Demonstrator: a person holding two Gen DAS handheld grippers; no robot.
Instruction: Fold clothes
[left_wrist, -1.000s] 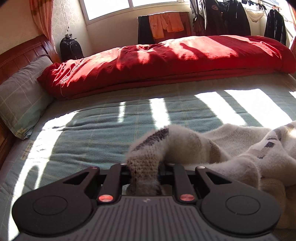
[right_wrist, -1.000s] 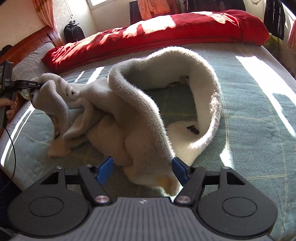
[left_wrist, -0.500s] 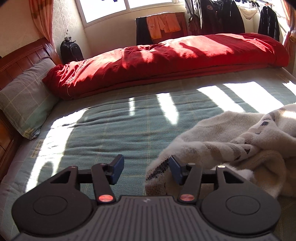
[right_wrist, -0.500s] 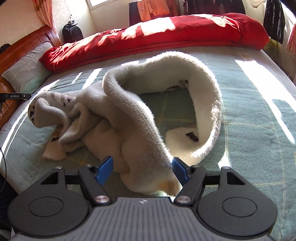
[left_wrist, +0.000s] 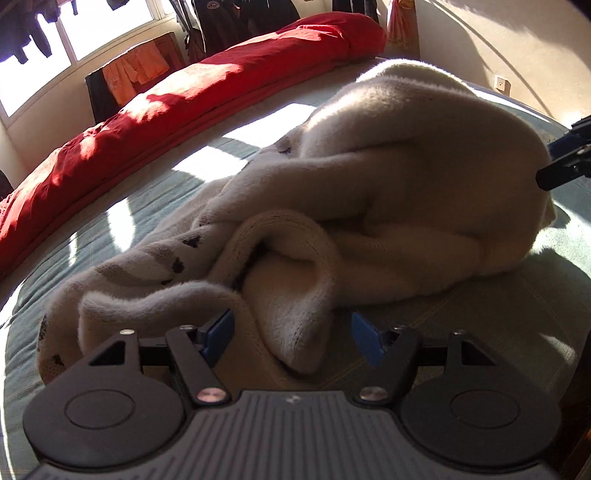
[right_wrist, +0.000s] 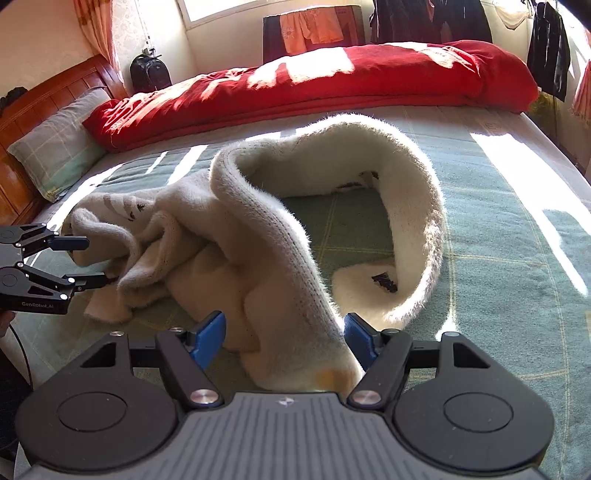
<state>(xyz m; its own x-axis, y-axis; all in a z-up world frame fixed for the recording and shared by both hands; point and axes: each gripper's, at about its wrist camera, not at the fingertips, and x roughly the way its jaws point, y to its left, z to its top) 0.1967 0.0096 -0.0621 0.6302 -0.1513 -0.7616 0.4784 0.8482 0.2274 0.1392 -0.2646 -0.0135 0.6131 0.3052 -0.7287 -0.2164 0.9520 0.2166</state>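
- Left wrist view: the left gripper (left_wrist: 291, 338) is hovering low over the green bedsheet (left_wrist: 498, 325) with its jaws spread apart, gripping nothing; a rumpled sleeve end of the cream sweater (left_wrist: 406, 166) is lying between its 2 blue pads. The sweater is sitting bunched in a heap, not folded.
- Right wrist view: the right gripper (right_wrist: 284, 338) is also standing released, its jaws straddling the sweater's fuzzy hem without pinching it. The garment is curling in a loop before the red quilt (right_wrist: 332, 81).
- Judgement: this looks like grasp-seeking; next, each gripper needs to be closing on an edge, then spreading the sweater flat.
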